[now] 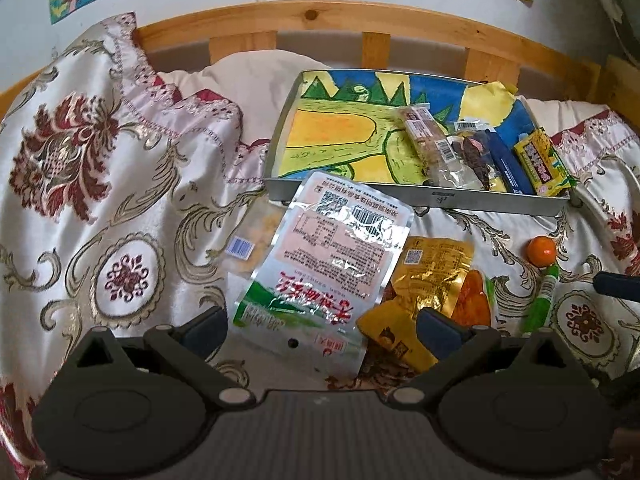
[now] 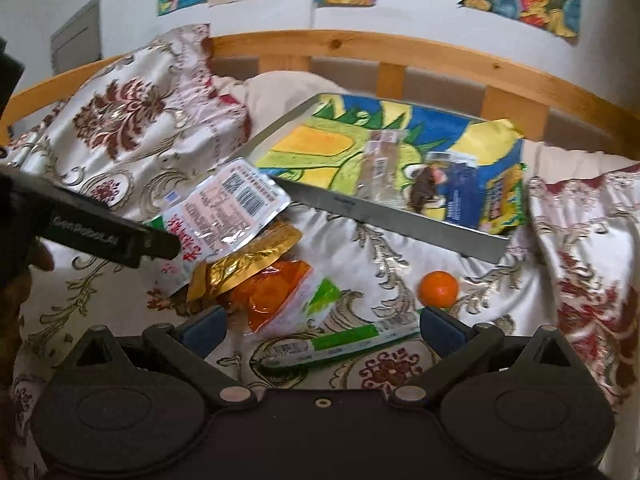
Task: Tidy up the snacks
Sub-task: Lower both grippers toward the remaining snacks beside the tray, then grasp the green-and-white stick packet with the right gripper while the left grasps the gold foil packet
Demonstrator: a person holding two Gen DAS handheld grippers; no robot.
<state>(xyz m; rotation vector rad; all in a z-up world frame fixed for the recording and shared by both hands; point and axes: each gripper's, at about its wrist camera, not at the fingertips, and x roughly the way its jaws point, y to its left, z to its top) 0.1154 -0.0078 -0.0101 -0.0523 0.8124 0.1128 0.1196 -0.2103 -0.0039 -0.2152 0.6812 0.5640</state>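
A metal tray lined with a drawing sits on the bed and holds several snack packs at its right end. In front of it lie a big clear pink-and-green pouch, a gold-yellow pack, an orange pack, a green stick pack and an orange ball. My left gripper is open, its fingers on either side of the pouch's near end. My right gripper is open, low over the green stick pack, near the orange ball.
The bed has a patterned satin cover with raised folds at left. A wooden bed rail runs behind the tray. The left gripper's body shows at left in the right wrist view. A small pale pack lies partly under the pouch.
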